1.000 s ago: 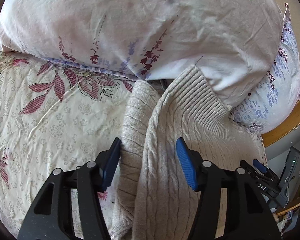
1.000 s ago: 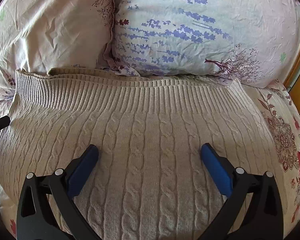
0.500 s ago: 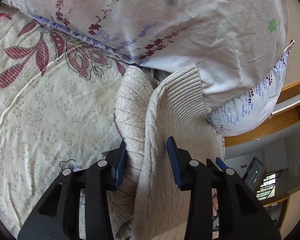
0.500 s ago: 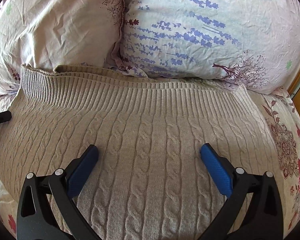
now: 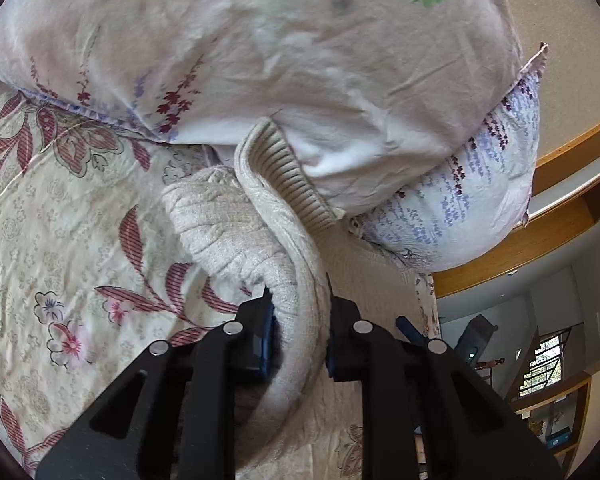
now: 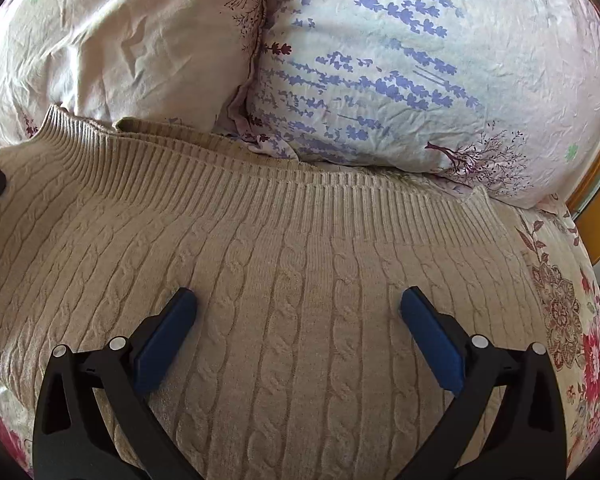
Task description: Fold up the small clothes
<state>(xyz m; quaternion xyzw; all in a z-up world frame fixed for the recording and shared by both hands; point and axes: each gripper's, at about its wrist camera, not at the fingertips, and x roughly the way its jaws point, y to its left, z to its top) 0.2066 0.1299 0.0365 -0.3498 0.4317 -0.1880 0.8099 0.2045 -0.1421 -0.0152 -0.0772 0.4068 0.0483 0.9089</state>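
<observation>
On my left side, the left gripper (image 5: 298,332) has just been closing its jaws, and they now pinch a bunched fold of the beige cable-knit sweater (image 5: 236,232) along its side edge, the knit squeezed between the blue pads. I read that pinch as the start of a fold: the edge is gathered and raised off the bed so it can be carried across the body of the garment. Ahead of those jaws the sleeve or side roll curls to the left, and the ribbed hem (image 5: 288,176) stands up against the pale floral pillow (image 5: 260,52) just beyond. Over on my right, the right gripper (image 6: 298,334) has its jaws spread wide with nothing clamped between them, poised over or perhaps resting on the flat sweater (image 6: 300,280); I judge it is there to keep the panel smooth and stop it sliding while the other side lifts, though I cannot tell whether the pads press down. Beyond these jaws the hem (image 6: 300,196) butts against two pillows, the lavender-printed pillow (image 6: 420,60) on the right. Everything lies on a bed sheet (image 5: 60,220) printed with red leaves and flowers; to the far right a wooden headboard ledge (image 5: 560,184) and a window (image 5: 548,360) show.
</observation>
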